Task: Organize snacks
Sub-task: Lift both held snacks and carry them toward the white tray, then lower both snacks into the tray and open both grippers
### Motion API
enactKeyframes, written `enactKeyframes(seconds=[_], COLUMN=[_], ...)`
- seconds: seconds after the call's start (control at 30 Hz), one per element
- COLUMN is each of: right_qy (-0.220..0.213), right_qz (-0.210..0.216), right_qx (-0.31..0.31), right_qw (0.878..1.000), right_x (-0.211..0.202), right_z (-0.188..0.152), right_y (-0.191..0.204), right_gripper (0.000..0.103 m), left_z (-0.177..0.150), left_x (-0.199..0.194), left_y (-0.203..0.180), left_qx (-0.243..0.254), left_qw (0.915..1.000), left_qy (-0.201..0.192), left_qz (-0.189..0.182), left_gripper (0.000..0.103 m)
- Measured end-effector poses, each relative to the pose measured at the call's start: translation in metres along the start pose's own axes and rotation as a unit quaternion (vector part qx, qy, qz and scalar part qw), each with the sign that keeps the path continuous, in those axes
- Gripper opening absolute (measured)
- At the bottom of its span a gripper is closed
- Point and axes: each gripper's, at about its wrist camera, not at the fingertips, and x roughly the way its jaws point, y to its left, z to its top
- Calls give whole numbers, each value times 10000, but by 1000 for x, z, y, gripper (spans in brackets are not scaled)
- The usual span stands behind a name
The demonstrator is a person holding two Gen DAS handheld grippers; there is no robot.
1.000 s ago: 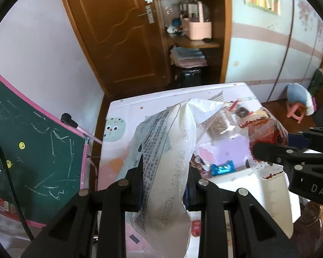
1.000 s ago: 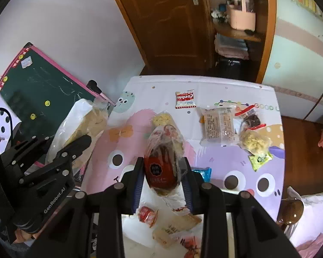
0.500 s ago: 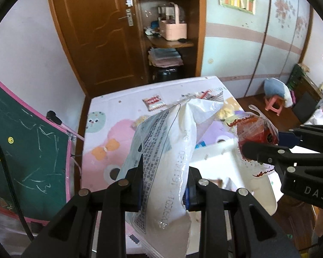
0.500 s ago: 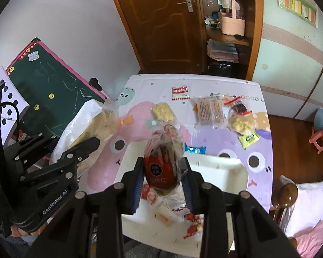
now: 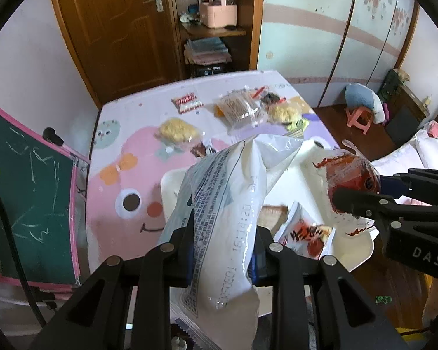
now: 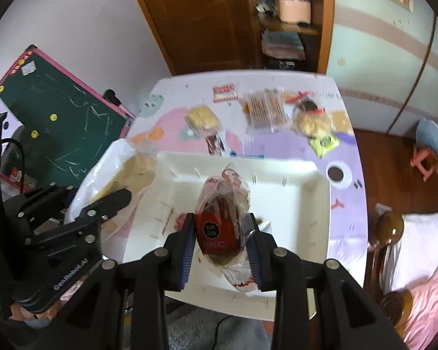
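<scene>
- Left claw (image 5: pixel 223 250) pinches a large white printed plastic snack bag (image 5: pixel 230 204) above the white square tray (image 6: pixel 300 204).
- Right claw (image 6: pixel 220 239) pinches a clear red-labelled bread packet (image 6: pixel 222 207) over the tray's middle.
- Risk: the slippery bags may slide out, landing on the surface.

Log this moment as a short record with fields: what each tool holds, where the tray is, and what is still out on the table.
left tool: shut on large white printed snack bag, held above the tray's left side
right tool: shut on clear bag with red label, held over the tray
white square plastic tray: on the near end of the cartoon-print table, with a red-and-white packet inside
still on table: small red-striped packet, clear cracker pack, yellow snack bag
</scene>
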Motion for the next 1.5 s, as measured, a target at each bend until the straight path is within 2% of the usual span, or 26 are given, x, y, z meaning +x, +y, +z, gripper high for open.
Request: enactKeyframes(seconds=[0.3,0.73,0.83,0.87,0.9,0.93,0.97,1.0,1.17,1.5], right_qy=[621,1099,1132,1168,1198,1216,1247,1264,1230,1088], right_qz=[-63,-49,-81,-102,-116,-127,-153,-175,-228,-226], right_qx=[309,454,492,499,523,549,594,628,707,673], right_qw=[9976,9929,9923,9919,9914,9910,9903,9898,9896,9915], right_x=[39,66,68,69,69,71,72,72,70,62], right_z=[-21,-25,-25,-24,-23,-23,-23,-23,-21,-18], right_y=[-11,-16,-16,-16,-17,-18,-19,-20,-23,-19], right_gripper=[33,36,36,37,37,37,39,40,41,41], left_z=[-15,-19,-18,-18,-18,-17,-17,-16,-11,-8], left_x=[26,50,54,54,54,52,50,45,35,27], left_y=[-4,-8,-9,-9,-10,-11,-12,-13,-16,-15], left_qx=[55,151,155,177,197,211,228,264,396,403], left_qw=[9993,9970,9963,9963,9964,9967,9971,9978,9983,9985], left_qy=[371,753,843,833,816,774,709,584,362,271], left_qz=[-55,-6,38,66,88,121,144,176,233,242], left_gripper=[25,27,32,38,53,62,76,81,82,82])
